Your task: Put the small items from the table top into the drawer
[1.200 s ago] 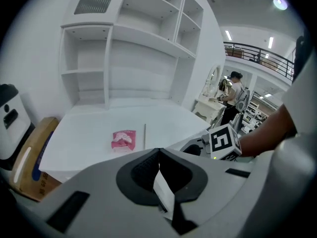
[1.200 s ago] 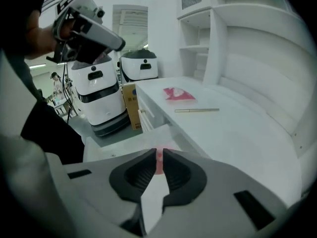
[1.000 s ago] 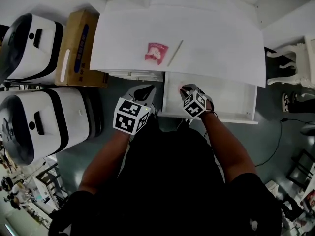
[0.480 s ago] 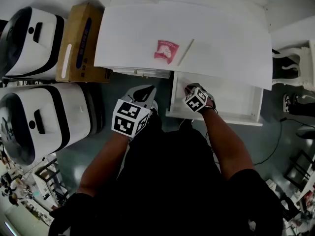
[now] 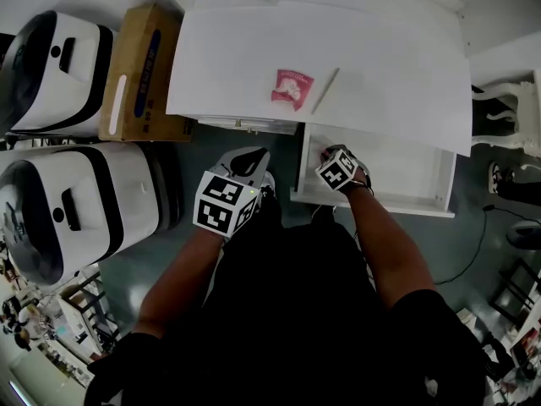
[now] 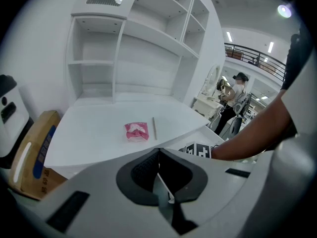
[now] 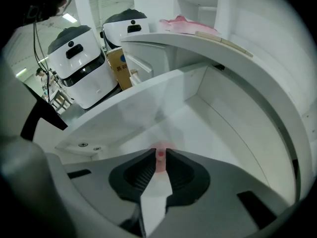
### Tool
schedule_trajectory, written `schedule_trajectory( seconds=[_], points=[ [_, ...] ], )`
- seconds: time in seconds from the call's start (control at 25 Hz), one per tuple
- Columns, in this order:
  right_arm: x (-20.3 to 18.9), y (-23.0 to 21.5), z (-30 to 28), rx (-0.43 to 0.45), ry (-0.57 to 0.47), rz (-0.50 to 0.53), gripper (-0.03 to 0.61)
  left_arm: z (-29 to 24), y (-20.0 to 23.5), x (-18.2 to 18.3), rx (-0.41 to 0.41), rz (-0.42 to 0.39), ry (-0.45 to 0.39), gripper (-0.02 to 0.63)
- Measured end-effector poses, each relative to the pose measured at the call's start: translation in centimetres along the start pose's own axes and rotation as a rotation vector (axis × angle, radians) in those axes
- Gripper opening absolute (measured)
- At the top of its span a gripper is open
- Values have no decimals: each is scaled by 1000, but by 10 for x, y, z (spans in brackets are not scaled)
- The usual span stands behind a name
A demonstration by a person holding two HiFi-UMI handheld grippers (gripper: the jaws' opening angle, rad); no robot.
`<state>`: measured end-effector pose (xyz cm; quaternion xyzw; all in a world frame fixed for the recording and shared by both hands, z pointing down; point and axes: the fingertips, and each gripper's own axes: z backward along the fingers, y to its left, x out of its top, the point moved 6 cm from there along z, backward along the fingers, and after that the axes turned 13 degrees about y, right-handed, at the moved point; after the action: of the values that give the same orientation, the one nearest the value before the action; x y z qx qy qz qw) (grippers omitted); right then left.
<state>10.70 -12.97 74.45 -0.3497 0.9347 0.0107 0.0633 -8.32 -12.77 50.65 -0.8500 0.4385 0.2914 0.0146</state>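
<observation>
left gripper (image 5: 248, 157): jaws together, empty, hanging below the surface (image 5: 228, 66) front edge
pink packet (image 5: 292, 85): on the surface, ahead-right of the left gripper
stick (image 5: 325, 90): just right of the packet, long axis slanting away-right
right gripper (image 5: 325, 154): narrow, pinching a small pink item (image 7: 161, 157) (maybe a cap), inside the open drawer (image 5: 406, 163), floor just ahead

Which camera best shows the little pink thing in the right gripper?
The right gripper view: the pink thing sits pinched between the jaws, over the open drawer. In the head view the right gripper covers it; the left gripper view misses it.
</observation>
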Motion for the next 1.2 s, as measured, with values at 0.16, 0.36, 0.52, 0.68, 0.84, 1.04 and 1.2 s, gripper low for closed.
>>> schedule_trajectory(
  seconds=[0.16, 0.36, 0.52, 0.68, 0.84, 1.04, 1.2],
  points=[
    [-2, -4, 5, 1, -16, -52, 78, 2, 1, 1, 4, -6, -5, 11],
    [-6, -4, 29, -6, -78, -90, 87, -2, -1, 5, -18, 6, -22, 11],
    [1, -2, 78, 1, -215, -153, 86, -4, -6, 14, -44, 7, -48, 11],
    [6, -6, 142, 15, -390, -272, 86, -1, -14, 29, -57, -27, -80, 11],
    [3, -18, 204, 9, -560, -392, 84, 7, -19, 43, -66, -49, -125, 11],
    [-4, -23, 257, 68, -724, -513, 59, 20, -22, 55, -76, -65, -172, 11],
    [-6, -23, 280, 109, -798, -551, 40, 29, -26, 66, -120, -58, -204, 11]
  ],
)
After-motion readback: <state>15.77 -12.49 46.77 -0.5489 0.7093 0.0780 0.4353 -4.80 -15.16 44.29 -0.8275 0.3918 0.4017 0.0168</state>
